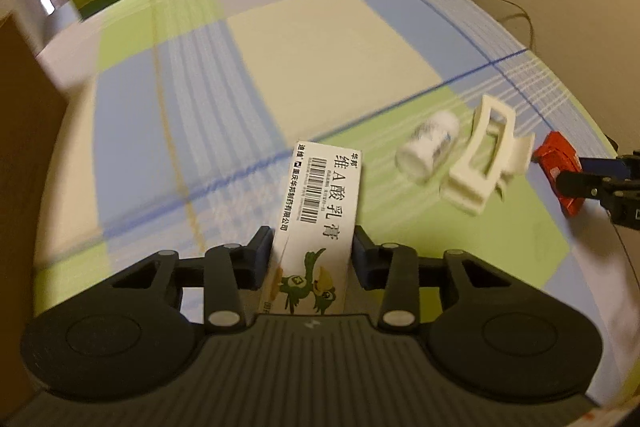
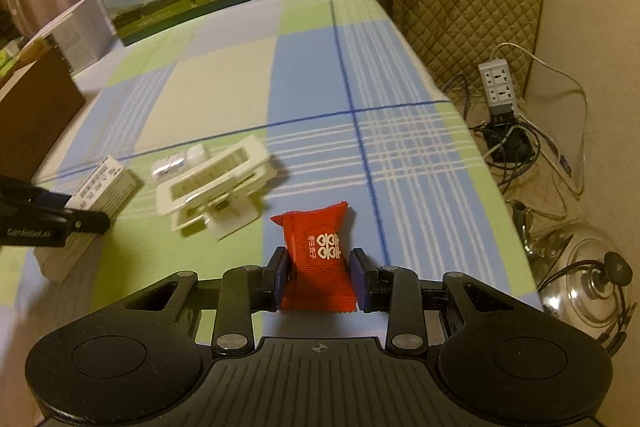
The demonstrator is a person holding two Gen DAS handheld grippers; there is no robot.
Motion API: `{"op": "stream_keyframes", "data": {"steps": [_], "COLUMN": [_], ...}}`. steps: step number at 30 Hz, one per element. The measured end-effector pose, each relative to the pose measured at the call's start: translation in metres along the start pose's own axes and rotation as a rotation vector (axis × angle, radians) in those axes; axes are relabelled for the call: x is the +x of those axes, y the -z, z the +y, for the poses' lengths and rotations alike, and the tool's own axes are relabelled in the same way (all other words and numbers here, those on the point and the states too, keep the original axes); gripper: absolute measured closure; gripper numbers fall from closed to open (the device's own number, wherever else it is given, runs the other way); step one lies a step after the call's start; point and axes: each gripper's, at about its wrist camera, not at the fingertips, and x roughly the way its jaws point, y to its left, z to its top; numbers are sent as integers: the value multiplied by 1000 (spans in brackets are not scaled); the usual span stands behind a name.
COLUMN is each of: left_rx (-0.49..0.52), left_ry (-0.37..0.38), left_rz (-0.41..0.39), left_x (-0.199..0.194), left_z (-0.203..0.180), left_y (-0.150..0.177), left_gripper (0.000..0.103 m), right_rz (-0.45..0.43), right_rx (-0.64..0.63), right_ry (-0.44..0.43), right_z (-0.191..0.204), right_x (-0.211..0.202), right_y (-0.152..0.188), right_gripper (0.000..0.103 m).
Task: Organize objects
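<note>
Both pairs of fingers are narrowed onto their loads, the left gripper (image 1: 313,254) clamping a white carton (image 1: 320,223) and the right gripper (image 2: 320,277) a red candy (image 2: 318,259), both low over the checked cloth (image 1: 304,39), so the pickup step looks done and the next move calls for carrying each to its place.

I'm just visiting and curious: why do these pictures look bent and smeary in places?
Left wrist view: fisheye lens bows the checked cloth; the small white bottle and white hair clip are motion-blurred. Right wrist view: same bowing, warm dim light, red candy packet sharp.
</note>
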Motion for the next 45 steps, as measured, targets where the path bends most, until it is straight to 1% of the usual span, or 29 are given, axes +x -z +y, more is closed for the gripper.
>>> {"op": "stream_keyframes", "data": {"steps": [6, 9, 13, 20, 27, 33, 39, 45], "left_rx": [-56, -85, -122, -164, -217, -268, -305, -340], "left_ry": [-7, -3, -4, -15, -29, -30, -40, -80], "left_rz": [29, 37, 30, -49, -129, -181, -238, -286], "left_x": [-23, -31, -44, -79, -120, -149, -183, -214], "left_z": [9, 13, 17, 26, 40, 57, 79, 112], "left_y": [37, 48, 59, 63, 68, 77, 87, 97], "left_gripper": [67, 67, 67, 67, 67, 67, 67, 67], "right_rz": [35, 56, 51, 15, -22, -39, -43, -56], "right_rx": [-56, -88, -129, -175, -213, -238, -248, -289], "right_ry": [-52, -91, -155, -244, -296, -344, -415, -506], "right_z": [19, 32, 53, 84, 115, 144, 182, 237], "right_x": [-5, -8, -18, -40, -59, -69, -73, -70], "right_y": [11, 15, 18, 11, 3, -2, -11, -23], "right_gripper": [74, 76, 77, 77, 78, 78, 78, 78]}}
